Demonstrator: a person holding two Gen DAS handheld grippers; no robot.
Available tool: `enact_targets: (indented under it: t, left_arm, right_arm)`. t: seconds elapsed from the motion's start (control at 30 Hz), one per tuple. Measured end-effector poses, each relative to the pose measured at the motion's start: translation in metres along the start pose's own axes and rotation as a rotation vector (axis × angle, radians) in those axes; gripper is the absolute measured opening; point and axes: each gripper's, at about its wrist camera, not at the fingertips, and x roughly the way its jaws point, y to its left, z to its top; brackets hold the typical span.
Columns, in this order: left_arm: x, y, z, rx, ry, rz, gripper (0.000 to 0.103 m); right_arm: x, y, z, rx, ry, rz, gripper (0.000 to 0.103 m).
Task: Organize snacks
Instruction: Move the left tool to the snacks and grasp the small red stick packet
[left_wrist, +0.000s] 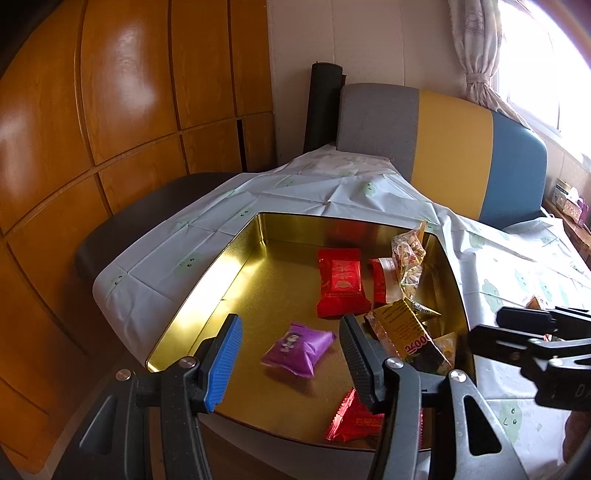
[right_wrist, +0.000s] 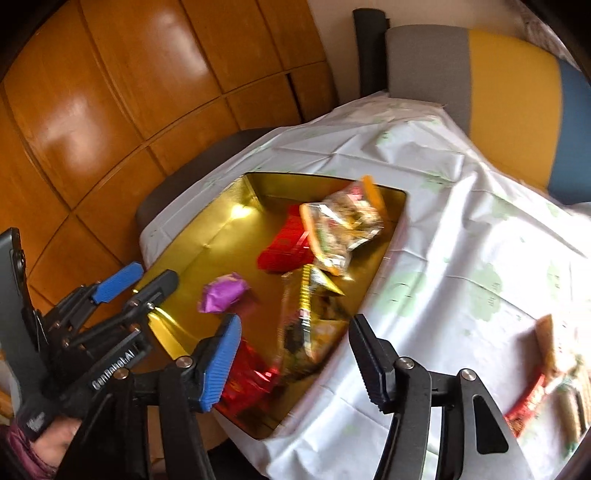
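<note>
A gold tin (left_wrist: 221, 273) (right_wrist: 207, 247) sits on the clothed table and holds several snack packets. A purple packet (left_wrist: 297, 349) (right_wrist: 223, 291) lies in it near the front, blurred, just beyond my left gripper (left_wrist: 290, 360), which is open and empty over the tin's near edge. Red packets (left_wrist: 341, 282), a clear packet (left_wrist: 408, 264) (right_wrist: 343, 225) and a gold packet (left_wrist: 402, 321) lie to the right. My right gripper (right_wrist: 295, 360) is open and empty above the tin's right rim. Loose snacks (right_wrist: 550, 373) lie on the cloth at right.
A white tablecloth (right_wrist: 443, 258) with green prints covers the table. A grey, yellow and blue bench back (left_wrist: 443, 147) stands behind it. Wooden cabinet doors (left_wrist: 110, 110) fill the left. A dark chair (left_wrist: 147, 214) stands at the table's left edge.
</note>
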Motion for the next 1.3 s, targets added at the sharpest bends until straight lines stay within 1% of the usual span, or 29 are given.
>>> enact_targets:
  t: [0.07, 0.37, 0.53, 0.8, 0.93, 1.1, 1.2, 1.27, 1.3]
  left_arm:
    - [-0.001, -0.002, -0.001, 0.005, 0.000, 0.000, 0.055]
    - [-0.002, -0.011, -0.002, 0.031, 0.005, -0.026, 0.055]
    - [-0.004, -0.017, -0.002, 0.039, 0.012, -0.071, 0.055]
    - [-0.012, -0.037, 0.001, 0.088, -0.016, -0.122, 0.055]
    - [-0.015, -0.054, 0.003, 0.132, -0.012, -0.183, 0.055]
    - [-0.018, -0.082, 0.005, 0.207, 0.002, -0.279, 0.055]
    - [-0.019, -0.109, 0.004, 0.281, 0.024, -0.339, 0.055]
    - [-0.018, -0.126, 0.002, 0.319, 0.047, -0.384, 0.055]
    - [-0.016, -0.138, 0.000, 0.350, 0.067, -0.411, 0.055]
  right_arm:
    - [-0.005, -0.008, -0.003, 0.011, -0.011, -0.026, 0.072]
    - [-0.032, -0.050, -0.013, 0.061, -0.036, -0.129, 0.085]
    - [-0.056, -0.087, -0.019, 0.117, -0.044, -0.213, 0.090]
    - [-0.101, -0.156, -0.031, 0.217, -0.053, -0.367, 0.090]
    - [-0.124, -0.195, -0.039, 0.280, -0.064, -0.436, 0.090]
    - [-0.150, -0.248, -0.055, 0.415, -0.098, -0.515, 0.091]
    - [-0.158, -0.278, -0.071, 0.543, -0.127, -0.533, 0.091]
    - [-0.159, -0.296, -0.080, 0.642, -0.099, -0.543, 0.091]
    - [-0.161, -0.302, -0.083, 0.680, -0.104, -0.544, 0.091]
